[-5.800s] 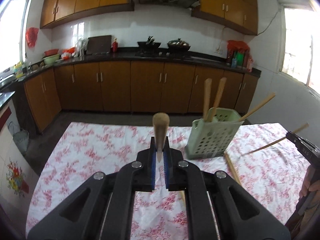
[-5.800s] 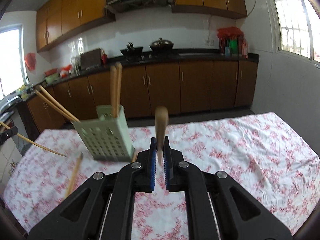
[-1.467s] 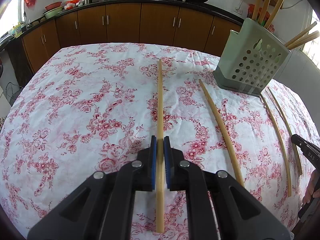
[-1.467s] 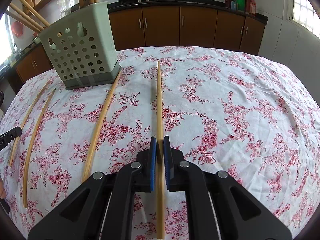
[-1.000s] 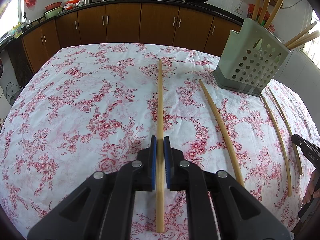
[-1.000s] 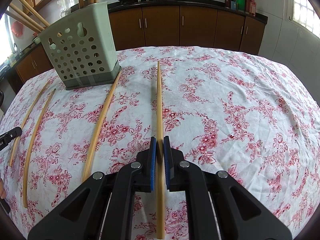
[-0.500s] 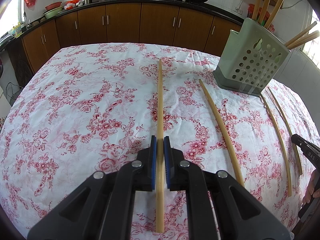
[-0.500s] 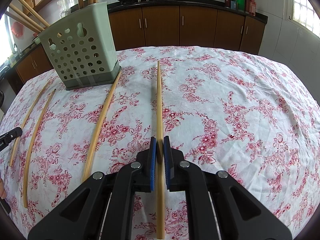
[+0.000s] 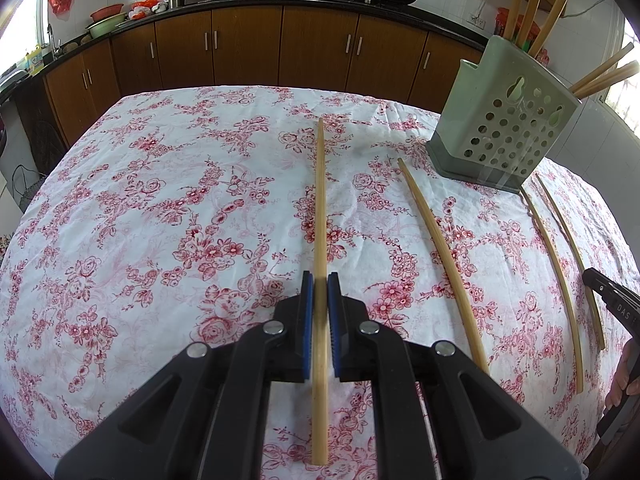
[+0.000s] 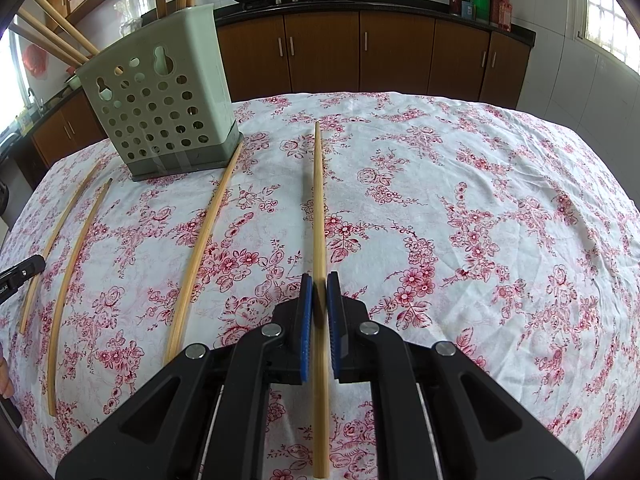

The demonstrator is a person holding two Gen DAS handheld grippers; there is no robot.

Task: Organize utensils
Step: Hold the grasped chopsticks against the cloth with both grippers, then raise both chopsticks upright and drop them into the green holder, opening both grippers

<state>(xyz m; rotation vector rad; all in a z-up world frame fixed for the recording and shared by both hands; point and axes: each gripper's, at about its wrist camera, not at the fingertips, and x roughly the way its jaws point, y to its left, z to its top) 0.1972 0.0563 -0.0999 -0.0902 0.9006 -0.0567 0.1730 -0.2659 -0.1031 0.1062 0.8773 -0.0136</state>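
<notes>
My left gripper is shut on a long wooden chopstick that lies along the floral tablecloth. My right gripper is shut on another wooden chopstick, also low over the cloth. A pale green perforated utensil holder stands at the right in the left wrist view and at the far left in the right wrist view, with several chopsticks upright in it. Three loose chopsticks lie on the cloth between the grippers.
The table wears a white cloth with red flowers. Brown kitchen cabinets and a black counter run behind it. The right gripper's tip shows at the right edge of the left wrist view; the left gripper's tip at the other view's left edge.
About six seconds ago both grippers held their chopsticks upright high above the table. Over the last second and a half nothing has visibly moved.
</notes>
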